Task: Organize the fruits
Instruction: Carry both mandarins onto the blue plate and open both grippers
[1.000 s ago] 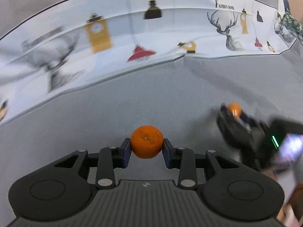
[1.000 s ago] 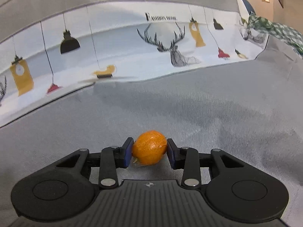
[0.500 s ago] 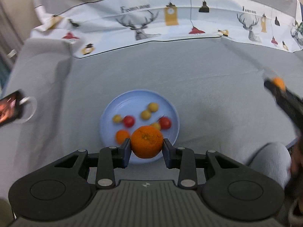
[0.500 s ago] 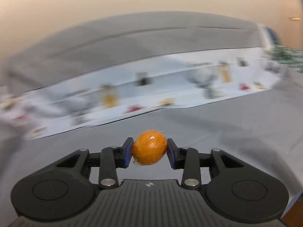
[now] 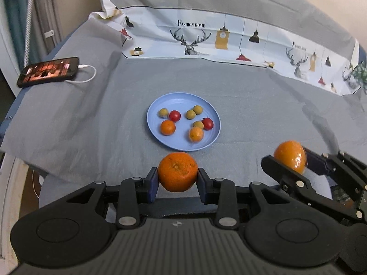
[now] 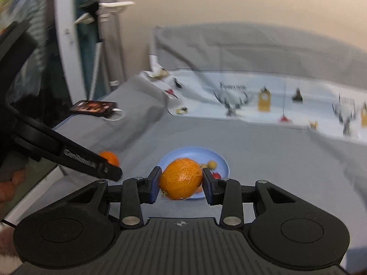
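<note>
Each gripper, left (image 5: pixel 177 178) and right (image 6: pixel 181 184), has its jaws clamped on an orange above the crowded blue plate (image 5: pixel 158 105) at frame centre; released carelessly, either orange could roll off.

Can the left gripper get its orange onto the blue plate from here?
Probably yes: the left gripper, shut on its orange, sits just short of the blue plate, nothing between; bare patches remain among the fruit.

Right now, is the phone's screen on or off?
On. The phone lies face up on the grey cloth with a reddish picture lit on its screen; a white cable is plugged in.
</note>
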The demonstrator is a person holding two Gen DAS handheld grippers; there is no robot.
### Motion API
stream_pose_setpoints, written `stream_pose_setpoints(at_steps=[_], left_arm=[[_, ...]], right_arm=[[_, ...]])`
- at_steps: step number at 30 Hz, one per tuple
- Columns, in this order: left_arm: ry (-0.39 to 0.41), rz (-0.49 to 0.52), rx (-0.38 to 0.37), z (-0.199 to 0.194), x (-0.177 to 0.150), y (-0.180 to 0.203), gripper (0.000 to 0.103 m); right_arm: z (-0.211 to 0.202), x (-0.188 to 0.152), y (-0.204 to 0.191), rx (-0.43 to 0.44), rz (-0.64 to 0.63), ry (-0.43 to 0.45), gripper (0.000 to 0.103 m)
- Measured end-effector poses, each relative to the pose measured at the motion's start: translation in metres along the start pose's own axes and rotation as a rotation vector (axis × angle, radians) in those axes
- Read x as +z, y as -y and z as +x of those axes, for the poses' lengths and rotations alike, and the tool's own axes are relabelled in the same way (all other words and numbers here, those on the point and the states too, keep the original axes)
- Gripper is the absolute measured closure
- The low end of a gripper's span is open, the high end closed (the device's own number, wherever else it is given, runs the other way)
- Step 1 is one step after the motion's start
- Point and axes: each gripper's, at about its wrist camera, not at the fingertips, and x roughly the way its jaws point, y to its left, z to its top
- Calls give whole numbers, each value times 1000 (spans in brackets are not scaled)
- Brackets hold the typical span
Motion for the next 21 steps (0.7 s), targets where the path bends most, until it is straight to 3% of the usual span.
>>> stream_pose_setpoints(at_steps=[11,21], left_arm=[[126,-15,-47,-40,-15,-12,64],[115,-28,-63,-33,-11,-20,64]], right_arm=[[-33,4,-36,-57,-116,51,64],[-22,4,-41,-69,-128,21,64]])
